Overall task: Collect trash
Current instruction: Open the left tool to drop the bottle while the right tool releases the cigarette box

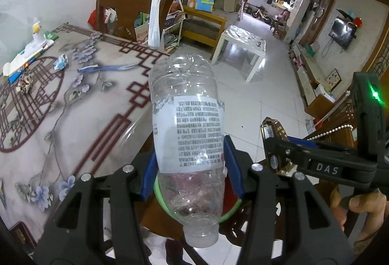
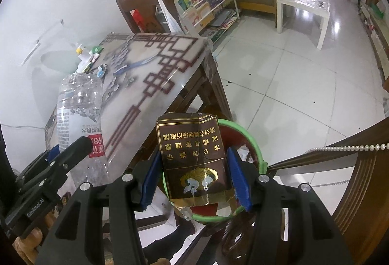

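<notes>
Bottle (image 1: pixel 187 133) clamped between left tongs (image 1: pixel 192 167), neck downward.

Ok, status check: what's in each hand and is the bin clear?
Left gripper shut on plastic bottle, neck down. Right gripper shut on cigarette pack. Both over green-rimmed bin. Nothing blocking the drop.

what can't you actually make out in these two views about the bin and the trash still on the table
- Bin: the right wrist view shows only its green rim; the cigarette pack covers the inside. In the left wrist view the plastic bottle hides it.
- Crumpled scraps on the table: too small and far to identify.
- Bottle label: text blurred, unreadable.
- Person: only a hand at the frame edge.
</notes>
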The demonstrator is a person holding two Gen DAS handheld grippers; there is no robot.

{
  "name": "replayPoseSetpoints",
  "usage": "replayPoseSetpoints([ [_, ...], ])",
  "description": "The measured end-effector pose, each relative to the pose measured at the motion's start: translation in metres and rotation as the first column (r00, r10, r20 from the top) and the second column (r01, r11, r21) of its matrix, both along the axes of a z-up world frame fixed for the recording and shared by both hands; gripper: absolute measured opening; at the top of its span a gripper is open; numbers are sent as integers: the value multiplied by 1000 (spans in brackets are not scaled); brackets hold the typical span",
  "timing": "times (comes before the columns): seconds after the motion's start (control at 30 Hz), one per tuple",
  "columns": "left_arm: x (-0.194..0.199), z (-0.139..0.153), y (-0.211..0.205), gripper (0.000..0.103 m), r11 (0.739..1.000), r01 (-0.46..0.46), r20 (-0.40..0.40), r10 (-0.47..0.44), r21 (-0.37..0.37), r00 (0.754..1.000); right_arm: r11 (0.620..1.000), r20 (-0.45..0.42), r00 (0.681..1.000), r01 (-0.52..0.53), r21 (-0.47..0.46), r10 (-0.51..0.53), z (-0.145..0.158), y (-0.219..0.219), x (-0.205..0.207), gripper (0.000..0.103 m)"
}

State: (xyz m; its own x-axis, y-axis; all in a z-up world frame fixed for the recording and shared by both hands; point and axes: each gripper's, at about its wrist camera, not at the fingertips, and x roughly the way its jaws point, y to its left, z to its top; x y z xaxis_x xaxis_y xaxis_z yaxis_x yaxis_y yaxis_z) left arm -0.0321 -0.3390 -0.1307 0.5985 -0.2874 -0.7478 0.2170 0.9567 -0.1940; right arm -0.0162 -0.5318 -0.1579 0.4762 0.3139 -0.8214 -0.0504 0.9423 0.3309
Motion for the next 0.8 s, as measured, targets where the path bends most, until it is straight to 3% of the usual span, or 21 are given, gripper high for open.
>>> replayPoseSetpoints([
  [0.3,1,-6,-5,49,1000,18,-13,-18,-11,1000,1000,7,1000,25,6,-25,1,-6,-1,54],
  [0.37,3,-7,-2,54,1000,14,-18,-14,-22,1000,999,4,999,36,12,-36,0,-7,0,54],
  [0.43,4,-6,0,69,999,11,-10,-11,-31,1000,999,-1,999,39,17,-39,-1,-7,1,54],
  [0.53,5,-5,3,73,999,14,0,-14,-37,1000,998,-7,999,54,21,-54,-2,-9,2,71],
  [0.8,4,2,19,77,999,0,19,1,-43,1000,997,1,997,80,1,-80,2,-7,3,71],
])
